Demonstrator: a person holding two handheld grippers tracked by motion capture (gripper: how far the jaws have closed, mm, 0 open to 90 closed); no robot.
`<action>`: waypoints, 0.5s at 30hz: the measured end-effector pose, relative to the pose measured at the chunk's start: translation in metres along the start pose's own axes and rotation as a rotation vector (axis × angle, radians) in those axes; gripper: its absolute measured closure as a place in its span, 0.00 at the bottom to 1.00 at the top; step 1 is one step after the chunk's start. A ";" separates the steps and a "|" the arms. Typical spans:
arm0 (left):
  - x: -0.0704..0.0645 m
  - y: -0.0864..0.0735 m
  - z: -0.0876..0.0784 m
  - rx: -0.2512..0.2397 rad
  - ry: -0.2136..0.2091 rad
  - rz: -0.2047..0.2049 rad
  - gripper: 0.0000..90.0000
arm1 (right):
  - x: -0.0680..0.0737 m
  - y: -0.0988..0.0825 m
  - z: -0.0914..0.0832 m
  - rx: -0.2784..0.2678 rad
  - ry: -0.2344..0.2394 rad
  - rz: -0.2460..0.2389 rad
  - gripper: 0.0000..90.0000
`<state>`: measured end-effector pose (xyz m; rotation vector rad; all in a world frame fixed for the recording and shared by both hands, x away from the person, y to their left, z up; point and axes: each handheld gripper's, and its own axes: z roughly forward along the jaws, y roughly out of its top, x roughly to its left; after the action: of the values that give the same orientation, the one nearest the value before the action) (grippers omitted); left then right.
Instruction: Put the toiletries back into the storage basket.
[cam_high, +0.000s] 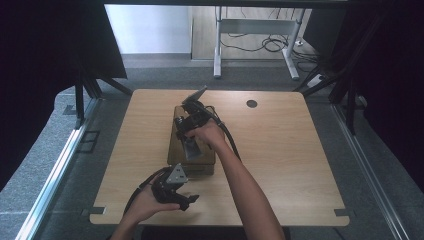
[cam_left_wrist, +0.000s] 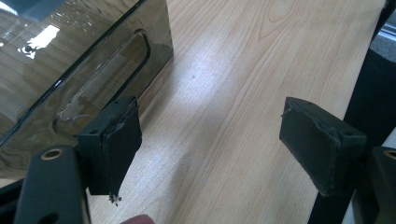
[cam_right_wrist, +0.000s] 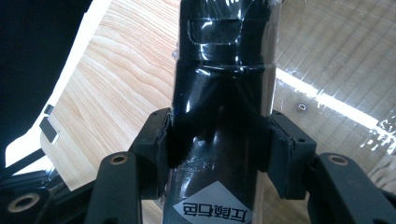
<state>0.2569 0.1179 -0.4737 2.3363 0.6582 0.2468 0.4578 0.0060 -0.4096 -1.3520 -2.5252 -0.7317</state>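
Black bottle (cam_right_wrist: 219, 93) sits clamped in the right gripper (cam_right_wrist: 219, 154) over a dark tray (cam_high: 176, 150), while the left gripper (cam_left_wrist: 219, 154) hovers with fingers (cam_left_wrist: 116, 144) apart above the worktop (cam_high: 280, 150).

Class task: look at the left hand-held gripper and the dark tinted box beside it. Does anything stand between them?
Nothing visible does. The left hand-held gripper is open over bare tabletop, the tinted box just beside one jaw.

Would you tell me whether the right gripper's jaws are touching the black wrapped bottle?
Touching. In the right gripper view, the right gripper has both pads pressed against the black wrapped bottle, one on each side.
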 end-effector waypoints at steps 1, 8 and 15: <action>0.000 0.000 0.000 -0.001 0.000 -0.001 0.23 | 0.000 0.001 0.002 0.000 0.003 0.003 0.52; 0.000 0.000 0.001 0.002 -0.002 0.002 0.23 | -0.003 0.003 0.009 0.002 -0.002 0.037 0.52; -0.001 0.000 0.002 0.004 -0.006 0.006 0.23 | -0.004 0.004 0.019 -0.002 0.015 0.065 0.52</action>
<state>0.2568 0.1157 -0.4750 2.3426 0.6498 0.2407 0.4648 0.0141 -0.4262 -1.4168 -2.4565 -0.7296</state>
